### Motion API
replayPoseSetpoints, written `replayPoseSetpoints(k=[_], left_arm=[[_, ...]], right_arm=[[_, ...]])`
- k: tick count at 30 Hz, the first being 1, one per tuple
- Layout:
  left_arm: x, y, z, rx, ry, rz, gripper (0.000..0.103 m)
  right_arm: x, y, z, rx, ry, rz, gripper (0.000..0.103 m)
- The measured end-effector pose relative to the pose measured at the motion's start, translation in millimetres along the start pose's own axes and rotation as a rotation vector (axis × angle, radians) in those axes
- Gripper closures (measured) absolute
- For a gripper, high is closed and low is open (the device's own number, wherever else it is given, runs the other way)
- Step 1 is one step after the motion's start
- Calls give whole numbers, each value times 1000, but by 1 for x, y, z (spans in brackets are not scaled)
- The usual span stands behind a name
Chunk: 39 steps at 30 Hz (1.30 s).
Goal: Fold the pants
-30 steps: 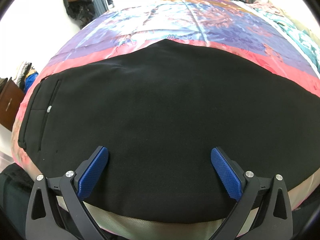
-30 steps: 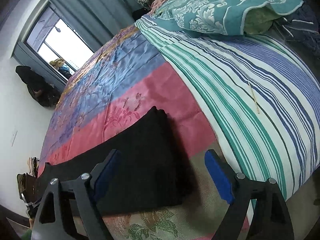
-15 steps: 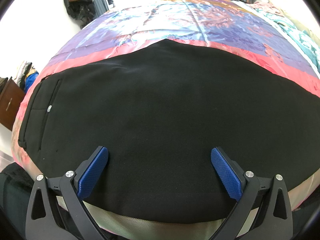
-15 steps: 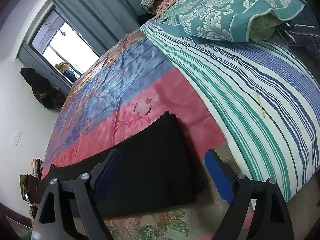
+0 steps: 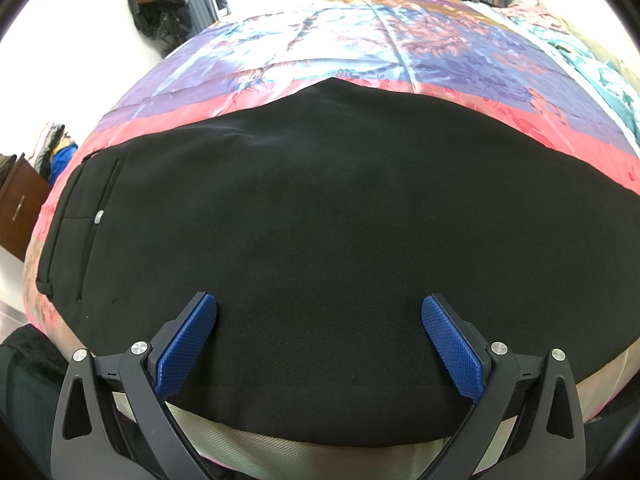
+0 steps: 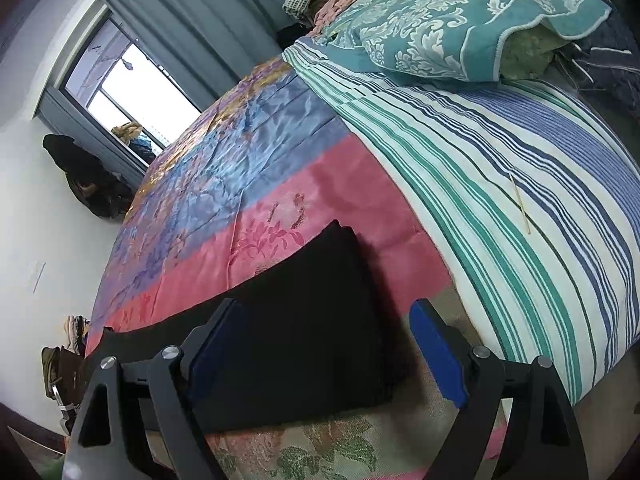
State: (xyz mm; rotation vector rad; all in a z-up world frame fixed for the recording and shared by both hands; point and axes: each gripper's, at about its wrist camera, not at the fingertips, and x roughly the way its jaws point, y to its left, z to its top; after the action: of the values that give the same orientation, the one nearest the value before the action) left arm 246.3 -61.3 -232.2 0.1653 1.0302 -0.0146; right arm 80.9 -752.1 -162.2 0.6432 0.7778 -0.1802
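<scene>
Bedroom walls, grey curtains and a window frame a wide bed [image 6: 248,184] spread with a satin quilt in pink, blue and purple, with a striped sheet [image 6: 520,184] and a teal pillow [image 6: 460,28] toward its head. Along the near edge of the bed lie the black pants [image 5: 340,240], flat and smooth. They run lengthwise beside that edge, with the waistband, a pocket and a pale button [image 5: 98,216] at one end and the leg cuffs [image 6: 340,304] at the other, close to the striped sheet. They look already laid leg over leg into one long strip, so the first fold seems done; the crosswise folds that would bring cuffs to waist appear to be left.

Over the middle of the strip hangs the left gripper [image 5: 319,344], its blue pads apart and clasping nothing. Above the cuff end, the right gripper [image 6: 320,352] is likewise spread wide, with no cloth pinched.
</scene>
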Motion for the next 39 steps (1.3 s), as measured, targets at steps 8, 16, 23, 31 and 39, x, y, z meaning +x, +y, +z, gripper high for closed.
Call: replayPoseSetpoints(k=[8, 16, 23, 31, 39], left_arm=[[1, 0, 1, -4, -3, 5, 0], [2, 0, 3, -2, -5, 7, 0], [2, -2, 1, -8, -10, 13, 0], [2, -2, 2, -19, -2, 14, 0], [-18, 3, 11, -90, 24, -99, 1]], right_arm=[[6, -6, 31, 33, 42, 71, 17], [54, -6, 33, -44, 235, 38, 28], [82, 5, 15, -137, 395, 139, 36], [74, 12, 10, -52, 366, 192, 90], [31, 94, -15, 84, 229, 535, 90]])
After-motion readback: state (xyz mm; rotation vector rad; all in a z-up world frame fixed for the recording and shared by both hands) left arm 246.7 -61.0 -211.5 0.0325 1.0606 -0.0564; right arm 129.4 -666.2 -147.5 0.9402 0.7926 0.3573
